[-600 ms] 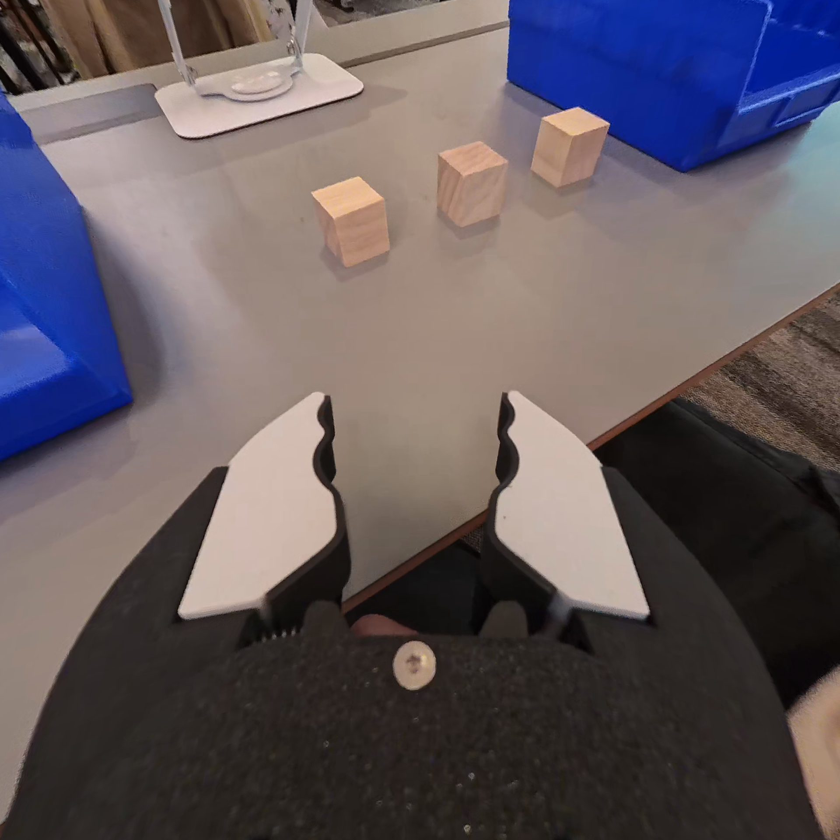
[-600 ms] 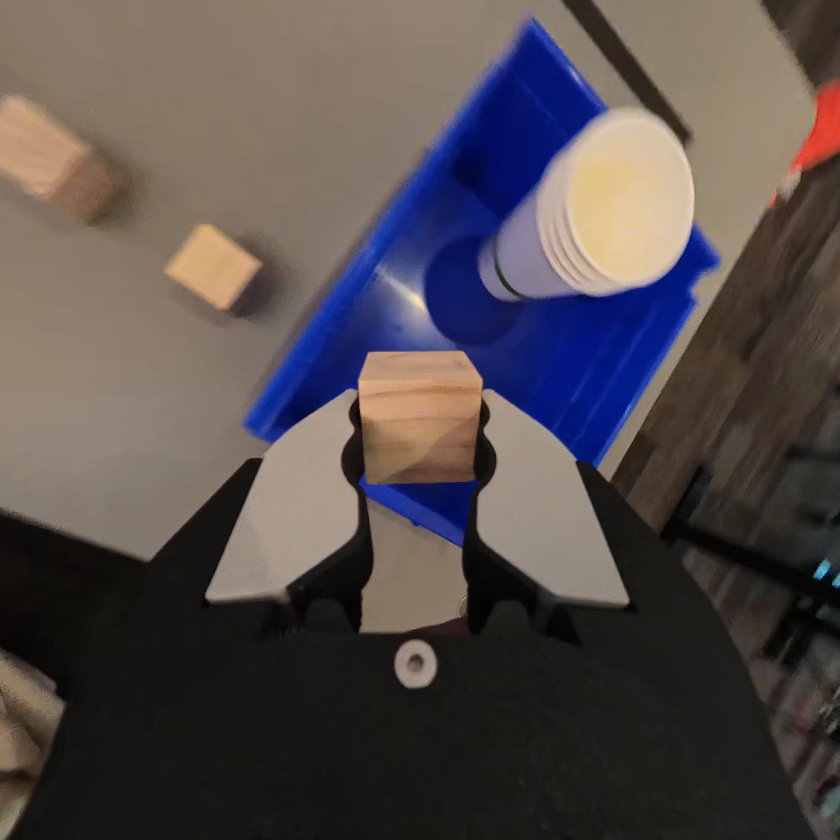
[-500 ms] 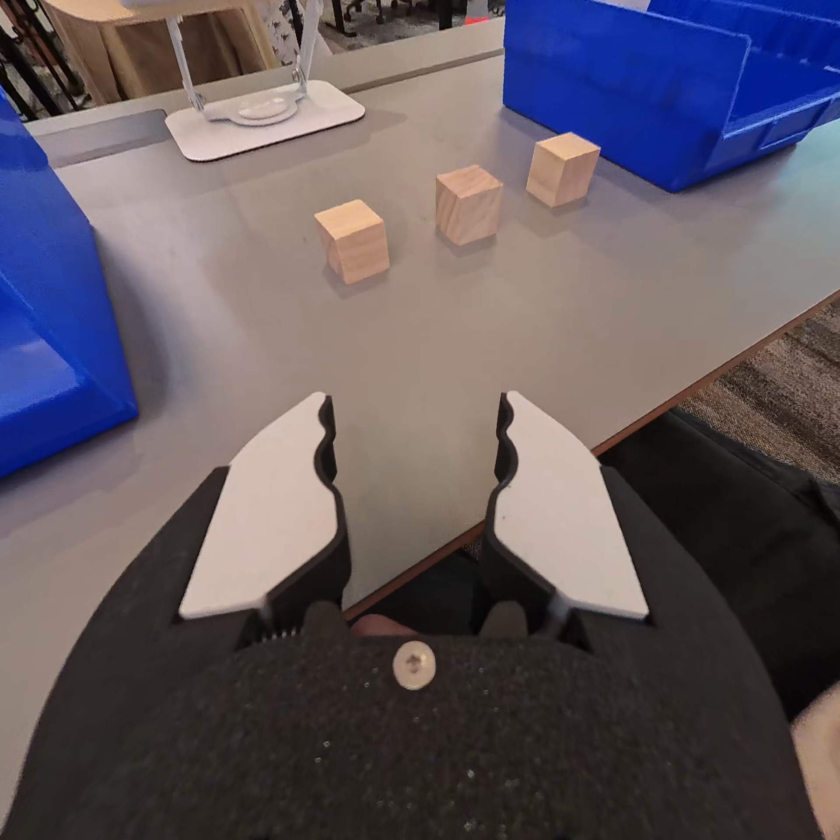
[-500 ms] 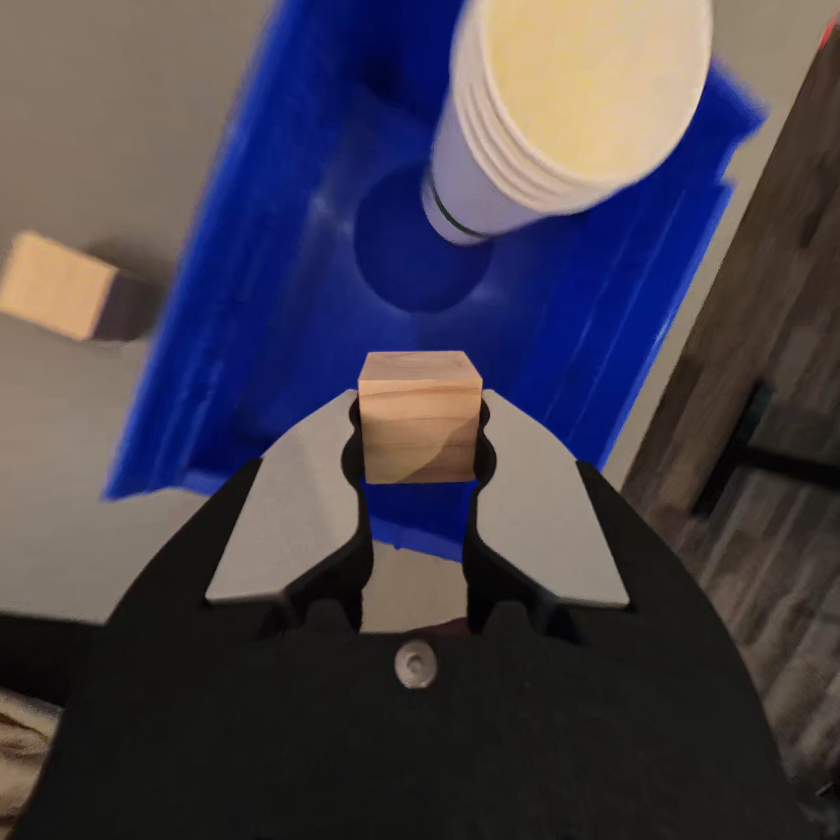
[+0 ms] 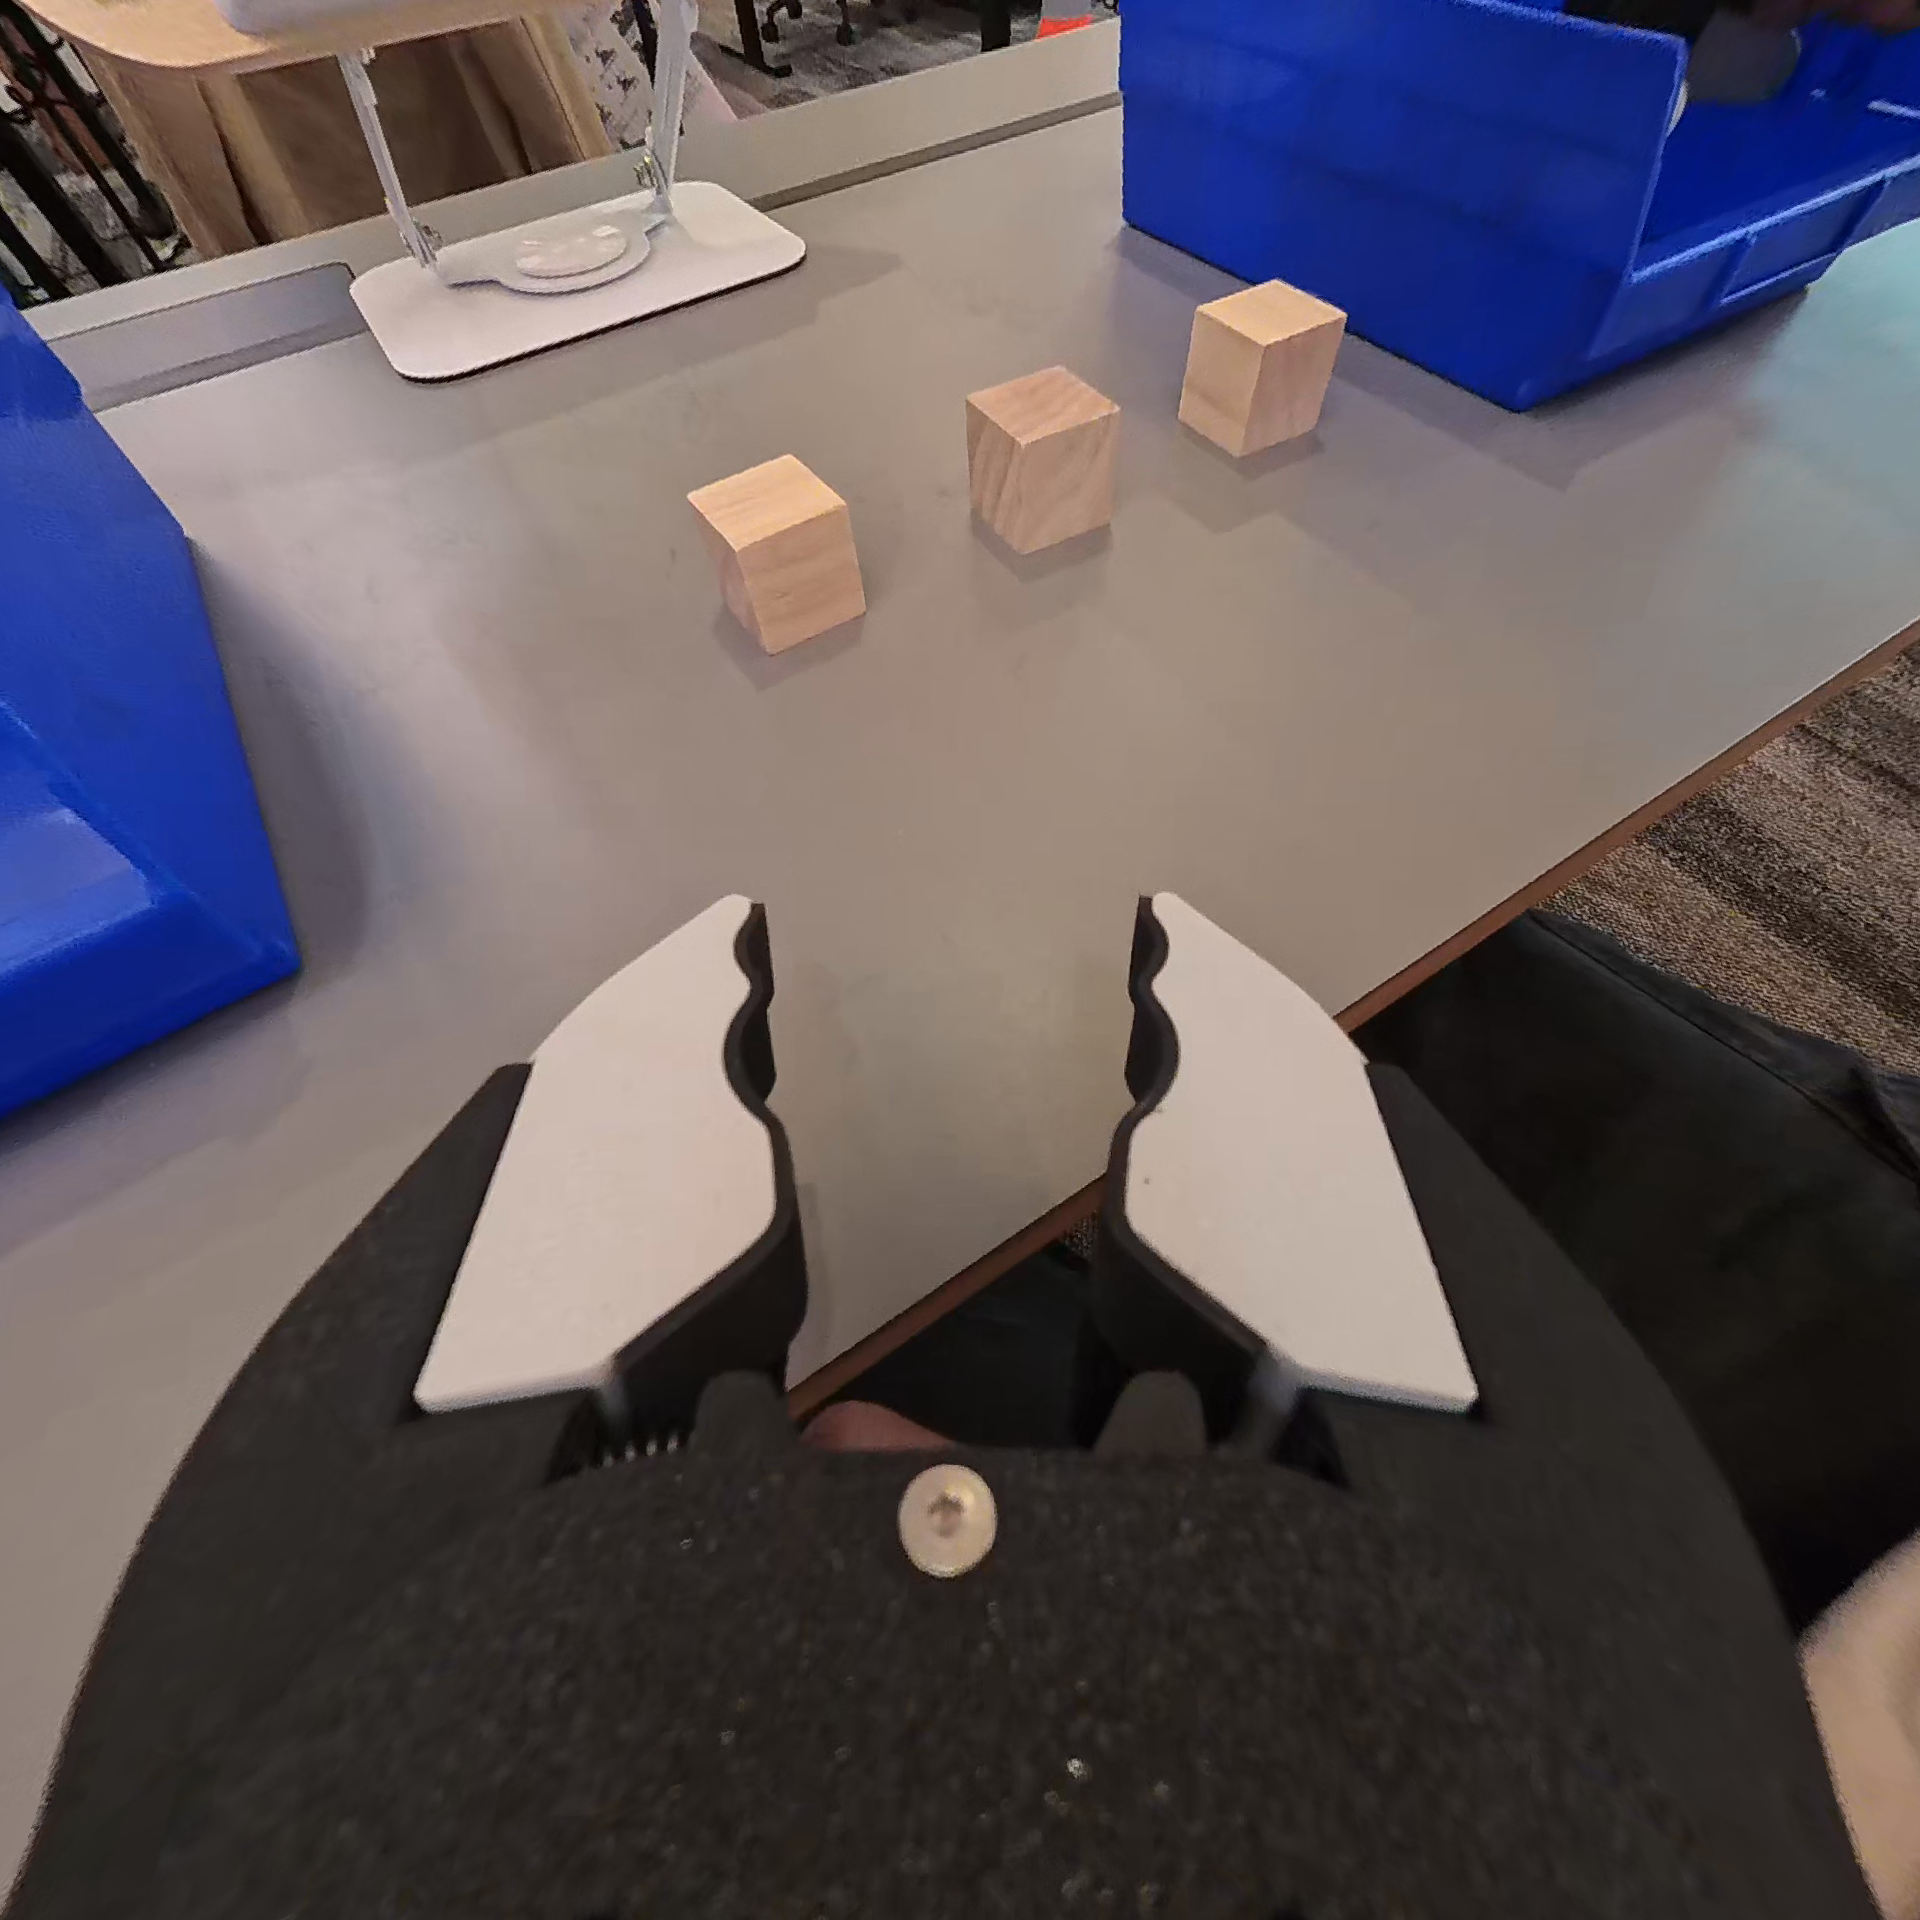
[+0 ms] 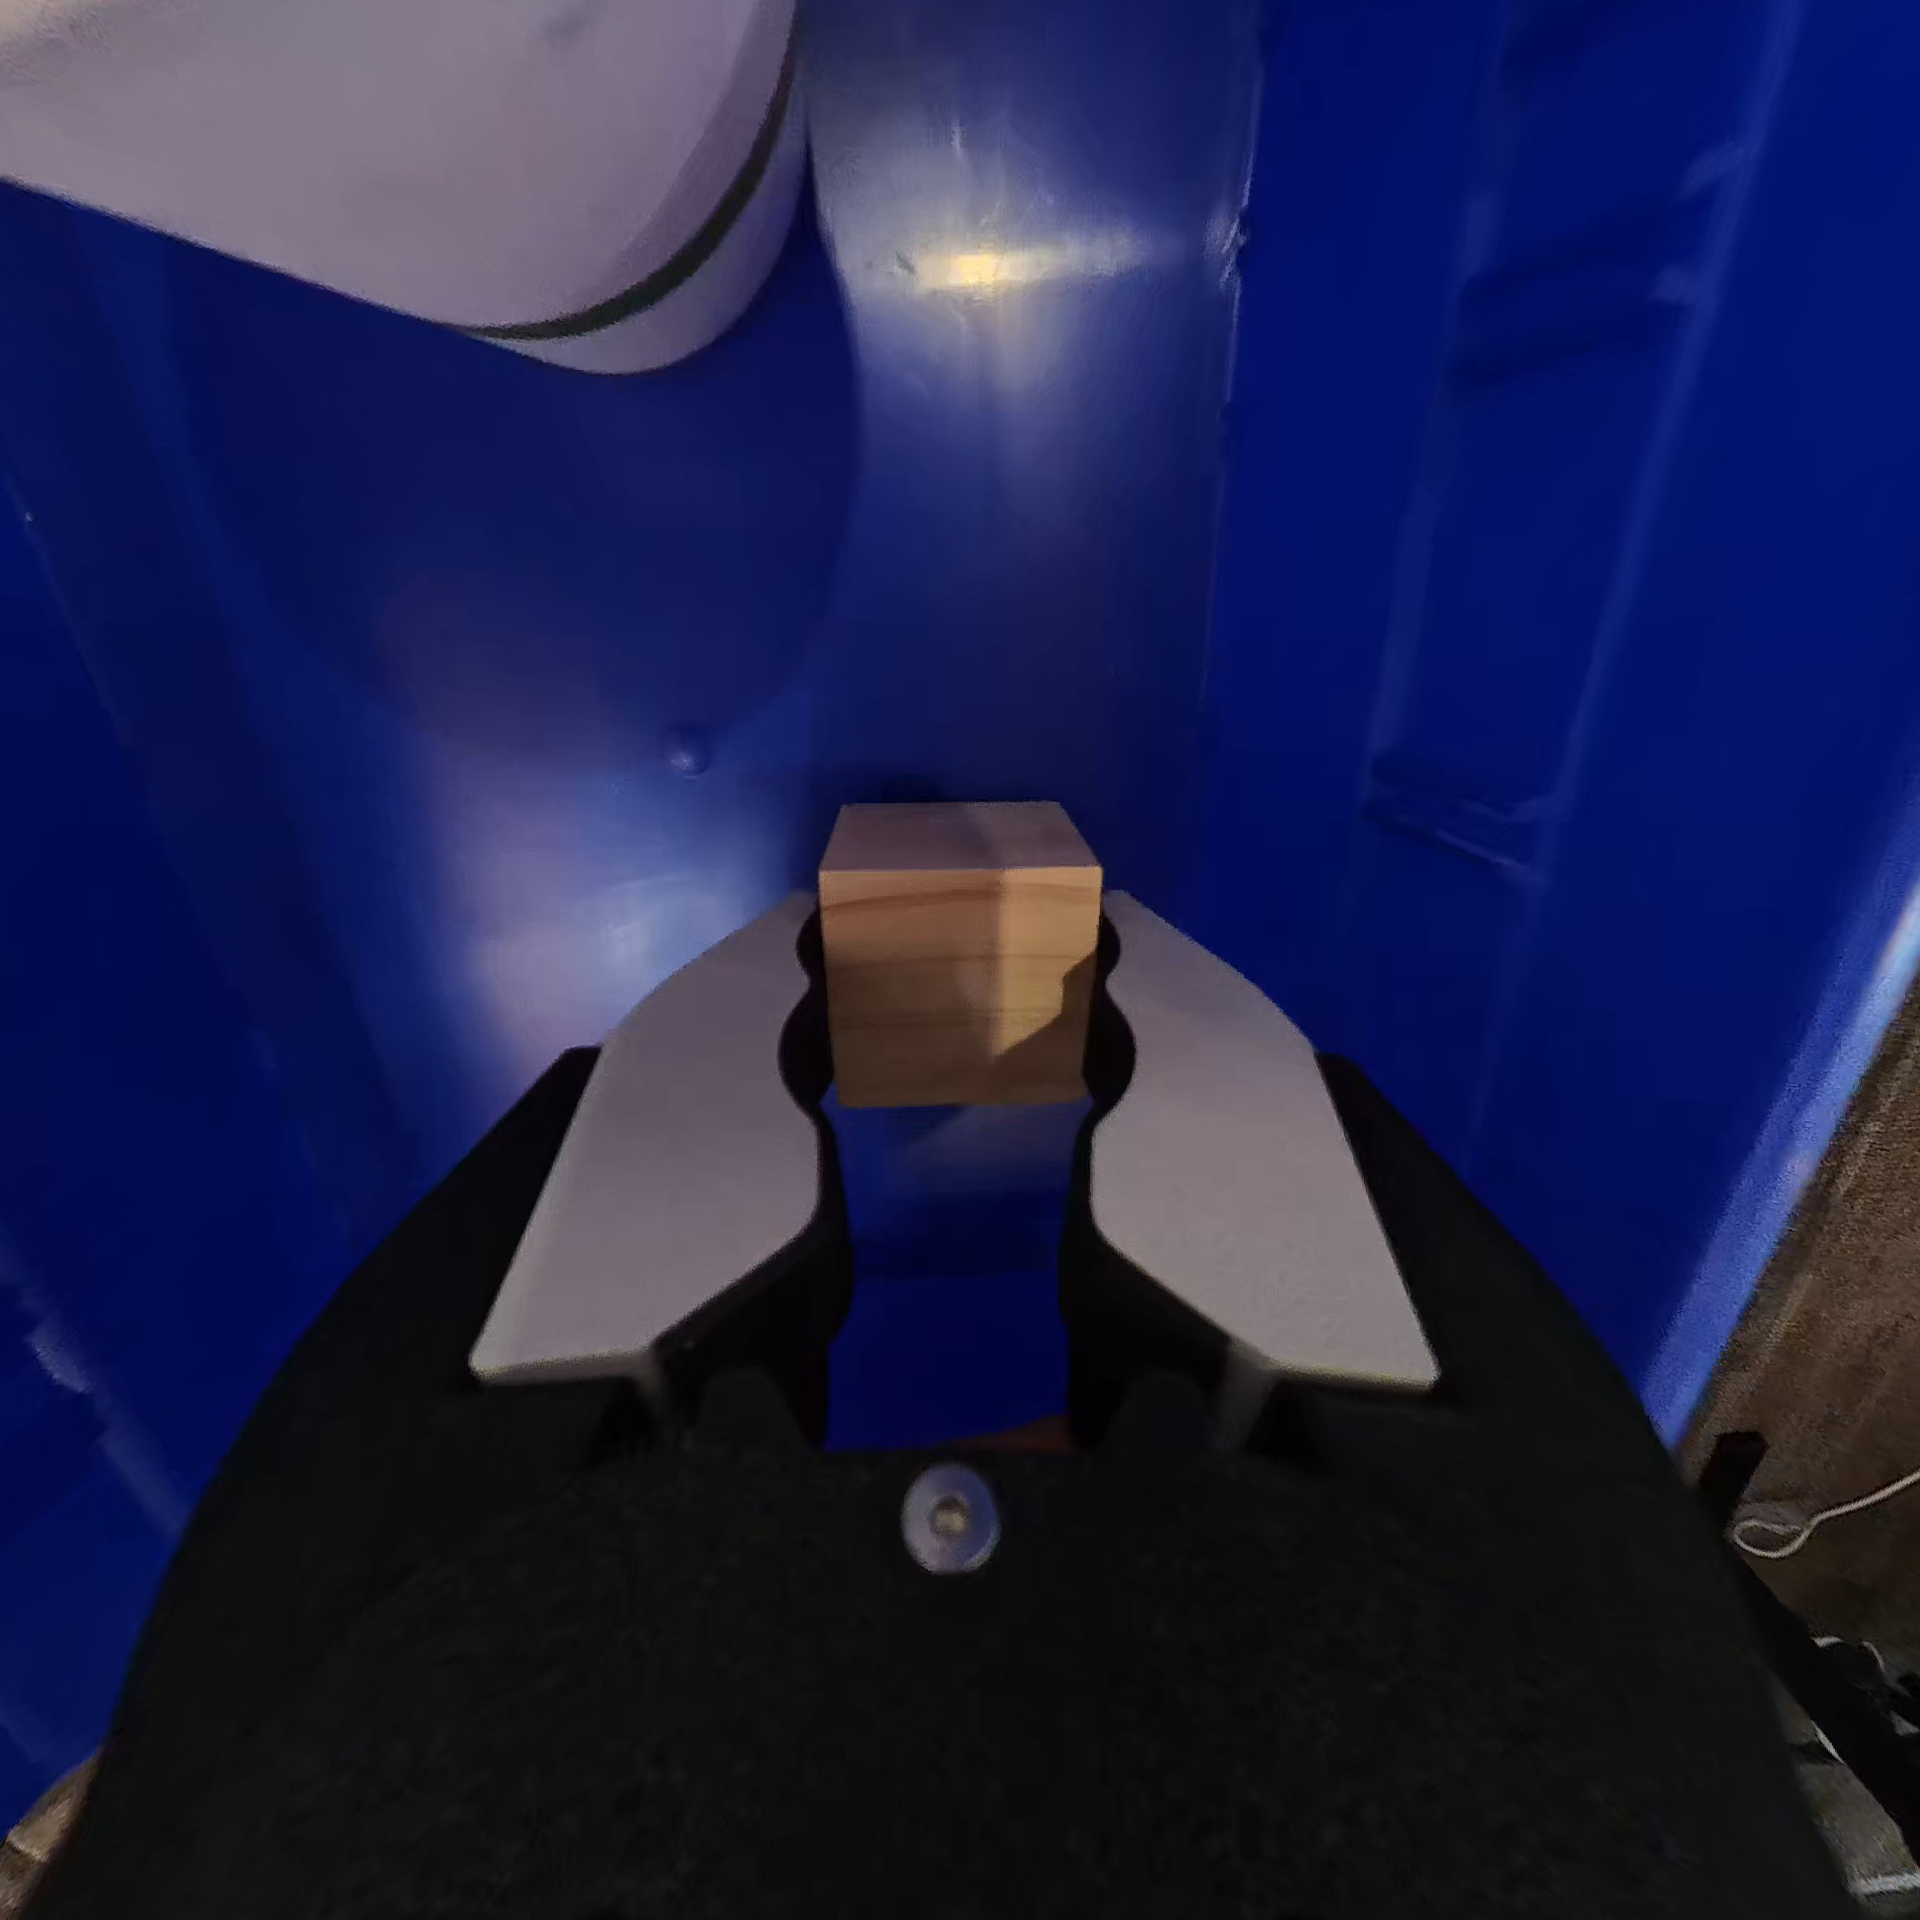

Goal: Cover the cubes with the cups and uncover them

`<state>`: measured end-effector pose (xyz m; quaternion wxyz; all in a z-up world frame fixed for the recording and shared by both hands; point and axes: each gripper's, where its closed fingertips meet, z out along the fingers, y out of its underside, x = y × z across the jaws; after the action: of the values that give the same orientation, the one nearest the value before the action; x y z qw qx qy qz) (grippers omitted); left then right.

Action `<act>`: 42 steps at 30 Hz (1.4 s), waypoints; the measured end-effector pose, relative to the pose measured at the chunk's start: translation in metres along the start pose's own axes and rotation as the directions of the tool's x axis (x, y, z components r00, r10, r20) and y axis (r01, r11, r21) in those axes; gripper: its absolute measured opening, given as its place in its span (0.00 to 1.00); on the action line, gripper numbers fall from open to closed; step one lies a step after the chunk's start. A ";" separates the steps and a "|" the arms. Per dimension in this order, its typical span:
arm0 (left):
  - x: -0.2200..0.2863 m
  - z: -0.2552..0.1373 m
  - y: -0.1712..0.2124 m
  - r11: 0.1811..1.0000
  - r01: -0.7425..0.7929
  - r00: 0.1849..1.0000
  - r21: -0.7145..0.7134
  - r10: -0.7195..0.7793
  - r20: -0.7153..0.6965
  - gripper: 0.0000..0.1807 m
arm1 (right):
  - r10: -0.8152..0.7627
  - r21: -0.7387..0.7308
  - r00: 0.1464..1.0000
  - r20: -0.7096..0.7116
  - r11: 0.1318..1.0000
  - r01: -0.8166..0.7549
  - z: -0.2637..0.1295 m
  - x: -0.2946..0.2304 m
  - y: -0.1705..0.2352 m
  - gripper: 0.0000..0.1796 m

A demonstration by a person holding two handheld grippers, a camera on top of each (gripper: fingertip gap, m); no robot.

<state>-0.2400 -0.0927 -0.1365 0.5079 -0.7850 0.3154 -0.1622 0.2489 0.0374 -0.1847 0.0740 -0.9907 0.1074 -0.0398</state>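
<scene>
The right gripper (image 6: 961, 961) pinches a cube (image 6: 961, 951) at its fingertips, down inside the blue bin (image 6: 1455, 520), cups (image 6: 395, 156) just above. The left gripper (image 5: 948, 909) gapes empty; three cubes (image 5: 1042, 457) sit well ahead on the table (image 5: 1039, 779).

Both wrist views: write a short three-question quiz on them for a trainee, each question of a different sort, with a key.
1. True or false: the left gripper holds a wooden cube.
2. How many wooden cubes stand on the grey table in the left wrist view? A) two B) three C) four
3. Fill in: the right gripper grips a wooden cube inside the ____ bin, near the white cup stack.

Key:
1. False; its jaws are open and empty.
2. B: near cube, middle cube, far cube.
3. Blue.
</scene>
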 end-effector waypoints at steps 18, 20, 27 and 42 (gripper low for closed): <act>-0.014 0.001 0.004 0.997 0.082 0.994 0.001 -0.082 0.069 0.40 | -0.595 0.937 0.795 0.117 0.331 0.110 -0.219 -0.183 0.133 0.38; -0.021 0.004 0.008 0.993 0.120 0.989 -0.009 -0.119 0.089 0.40 | -0.628 0.960 0.762 0.156 0.277 0.032 -0.195 -0.220 0.178 0.37; -0.033 0.023 0.007 0.975 0.217 0.963 -0.057 -0.204 0.177 0.40 | -0.623 0.962 0.765 0.163 0.272 0.016 -0.134 -0.255 0.234 0.33; -0.057 0.184 -0.034 0.880 0.401 0.889 -0.256 -0.306 0.341 0.38 | -0.611 0.939 0.767 0.196 0.341 0.032 -0.108 -0.246 0.228 0.32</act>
<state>-0.1655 0.0826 -0.1817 0.3759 -0.9164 0.1092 -0.0829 -0.0478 -0.1441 -0.1286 0.6078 -0.7592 -0.1645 0.1645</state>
